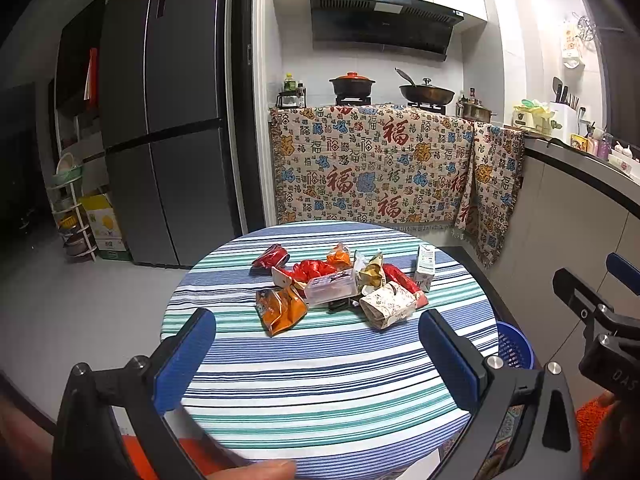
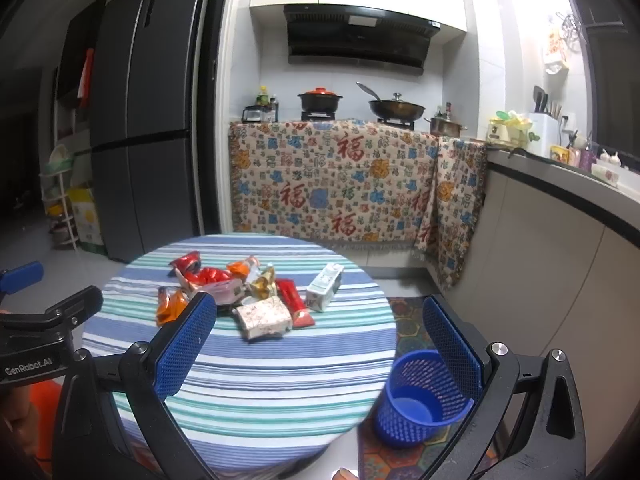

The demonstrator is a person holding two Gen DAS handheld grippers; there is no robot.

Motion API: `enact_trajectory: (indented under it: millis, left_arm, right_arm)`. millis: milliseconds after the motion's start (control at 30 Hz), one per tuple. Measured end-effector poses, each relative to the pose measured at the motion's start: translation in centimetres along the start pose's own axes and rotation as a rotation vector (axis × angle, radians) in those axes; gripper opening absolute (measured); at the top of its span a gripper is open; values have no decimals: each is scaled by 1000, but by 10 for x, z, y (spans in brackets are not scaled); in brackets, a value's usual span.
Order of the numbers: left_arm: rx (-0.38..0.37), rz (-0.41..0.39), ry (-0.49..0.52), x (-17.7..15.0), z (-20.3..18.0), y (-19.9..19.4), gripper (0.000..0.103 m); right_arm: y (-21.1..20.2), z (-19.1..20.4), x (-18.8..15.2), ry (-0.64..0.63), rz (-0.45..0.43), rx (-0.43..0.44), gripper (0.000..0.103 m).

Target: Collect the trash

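Note:
A pile of trash lies mid-table on the round striped table [image 1: 320, 360]: an orange snack bag [image 1: 282, 310], a clear plastic box [image 1: 330, 288], red wrappers [image 1: 272, 258], a crumpled patterned paper pack [image 1: 388, 304] and a small upright milk carton [image 1: 425, 268]. In the right wrist view the carton [image 2: 325, 286] lies tilted beside the paper pack [image 2: 264, 317]. A blue mesh bin [image 2: 424, 396] stands on the floor right of the table. My left gripper [image 1: 318, 354] is open and empty, short of the pile. My right gripper [image 2: 320, 344] is open and empty, between table edge and bin.
A grey fridge [image 1: 160, 120] stands at the left. A cloth-draped stove counter [image 1: 380, 168] with pots is behind the table. A counter [image 2: 560, 208] runs along the right. A patterned mat [image 2: 404, 328] lies under the bin.

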State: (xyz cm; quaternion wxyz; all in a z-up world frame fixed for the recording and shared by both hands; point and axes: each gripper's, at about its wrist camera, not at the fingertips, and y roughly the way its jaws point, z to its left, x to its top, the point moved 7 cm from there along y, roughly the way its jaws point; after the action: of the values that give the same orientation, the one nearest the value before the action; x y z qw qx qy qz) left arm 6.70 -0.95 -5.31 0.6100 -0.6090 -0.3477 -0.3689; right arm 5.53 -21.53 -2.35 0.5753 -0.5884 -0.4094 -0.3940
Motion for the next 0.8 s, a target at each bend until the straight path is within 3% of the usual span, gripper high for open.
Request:
enact_trajectory:
  millis: [800]
  left_arm:
    - [0, 1, 2, 1, 1, 0, 103]
  right_arm:
    - [-1, -4, 1, 14, 0, -3, 103]
